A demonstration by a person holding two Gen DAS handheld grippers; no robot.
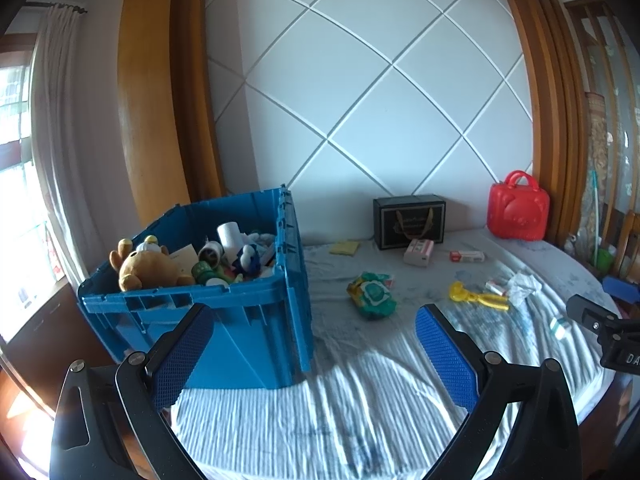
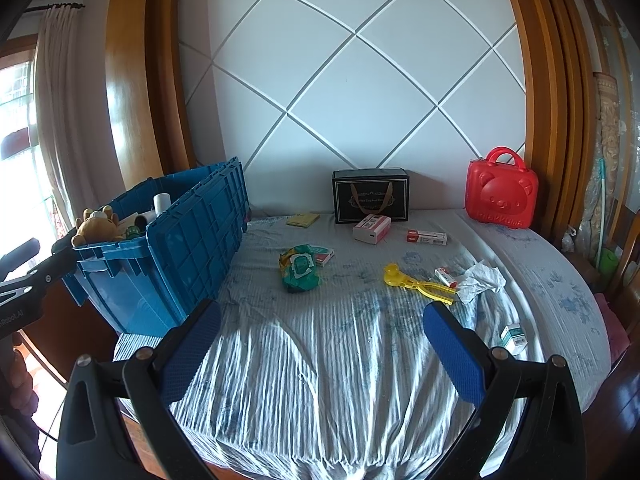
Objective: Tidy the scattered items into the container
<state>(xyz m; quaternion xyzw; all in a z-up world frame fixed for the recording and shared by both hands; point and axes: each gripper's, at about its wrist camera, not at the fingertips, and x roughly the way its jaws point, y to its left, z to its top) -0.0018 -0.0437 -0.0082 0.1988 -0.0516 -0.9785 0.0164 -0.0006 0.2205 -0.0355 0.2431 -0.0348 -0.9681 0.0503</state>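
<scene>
Both grippers are hanging above the near end of the bed [image 2: 320, 360] right now. The left gripper [image 1: 316, 356] is sitting with its fingers spread wide and nothing between them, and the right gripper [image 2: 320, 356] is doing the same, wide apart and empty.

The blue crate [image 1: 248, 320] is sitting on the left side of the bed, and it's already holding a pile of stuff: a brown teddy bear [image 1: 148, 268] is leaning against the near-left corner, with a white roll [image 1: 230, 236] poking up behind it.

Still lying around on the striped sheet:
- a green wipes pack [image 2: 300, 270] is lying near the middle, with a small red and white box [image 2: 325, 257] just beside it
- a yellow plastic toy [image 2: 416, 282] is lying to the right, touching a crumpled white tissue [image 2: 480, 280] and another little red and white box [image 2: 446, 277]
- a small teal and white box [image 2: 514, 338] is sitting near the right edge, close to the right gripper
- a pink and white box [image 2: 372, 229] and a flat red box [image 2: 426, 237] are lying further back
- a yellow sticky pad [image 2: 303, 219] is lying near the wall

A black gift box [image 2: 370, 196] and a red bear case [image 2: 502, 194] are standing against the wall at the back.
</scene>
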